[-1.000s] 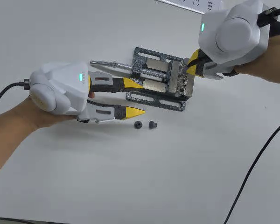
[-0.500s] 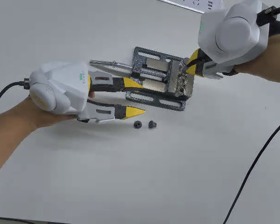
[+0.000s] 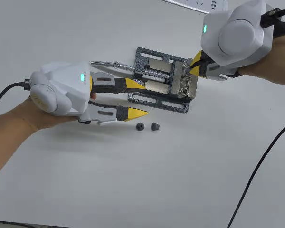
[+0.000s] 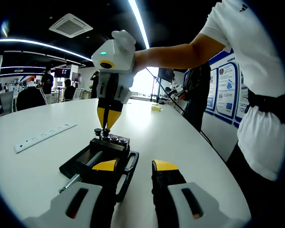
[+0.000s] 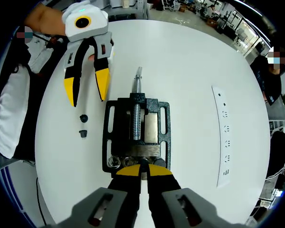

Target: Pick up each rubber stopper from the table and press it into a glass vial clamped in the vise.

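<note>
Left gripper (image 3: 137, 99) sits low over the table (image 3: 133, 180) with its jaws wide apart and nothing between them. One yellow tip lies over the near rail of the vise (image 3: 154, 76), and the other points out over bare table. Two stoppers (image 3: 140, 127) lie loose on the table just ahead of that outer tip and a little to its outside. They are close together but apart, and near the vise's edge without touching it. Over at the other end, right gripper (image 3: 192, 68) comes down on the vise from the opposite side, jaws drawn together into a single point. Its tips are right on the row of vials (image 3: 185, 87) clamped upright there. In the left gripper view that point rests on a vial toward the far end of the row. Whether a stopper is pinched between the tips, I cannot tell. The vise's screw runs from the vials straight ahead of the right jaws, toward the left gripper.
</note>
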The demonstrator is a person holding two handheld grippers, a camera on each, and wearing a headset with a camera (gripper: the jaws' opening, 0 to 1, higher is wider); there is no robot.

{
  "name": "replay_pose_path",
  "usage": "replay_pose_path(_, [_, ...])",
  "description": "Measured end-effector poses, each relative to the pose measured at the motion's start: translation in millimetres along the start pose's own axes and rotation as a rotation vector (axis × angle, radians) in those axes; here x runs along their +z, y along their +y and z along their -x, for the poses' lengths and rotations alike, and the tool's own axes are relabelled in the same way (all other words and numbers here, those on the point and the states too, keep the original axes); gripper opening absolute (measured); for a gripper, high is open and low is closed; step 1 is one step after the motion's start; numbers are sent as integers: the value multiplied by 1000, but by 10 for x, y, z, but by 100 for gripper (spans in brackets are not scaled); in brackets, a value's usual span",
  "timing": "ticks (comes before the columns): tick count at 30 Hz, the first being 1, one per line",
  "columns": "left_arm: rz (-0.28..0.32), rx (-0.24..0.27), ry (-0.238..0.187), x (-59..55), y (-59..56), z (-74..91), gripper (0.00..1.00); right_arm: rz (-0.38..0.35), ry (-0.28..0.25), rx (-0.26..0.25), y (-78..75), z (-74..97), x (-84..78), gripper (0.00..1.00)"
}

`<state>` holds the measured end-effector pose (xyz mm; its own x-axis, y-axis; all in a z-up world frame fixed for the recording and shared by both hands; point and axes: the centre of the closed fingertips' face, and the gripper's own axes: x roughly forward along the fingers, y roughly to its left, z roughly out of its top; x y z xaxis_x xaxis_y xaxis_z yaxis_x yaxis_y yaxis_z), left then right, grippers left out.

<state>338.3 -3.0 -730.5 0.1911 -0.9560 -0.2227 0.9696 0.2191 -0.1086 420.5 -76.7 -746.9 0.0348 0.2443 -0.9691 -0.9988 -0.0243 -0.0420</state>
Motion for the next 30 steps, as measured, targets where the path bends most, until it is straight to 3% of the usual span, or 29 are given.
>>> replay_pose_path(30, [4, 3, -3, -22, 25, -5, 25, 25, 35, 8, -1, -45, 19, 4])
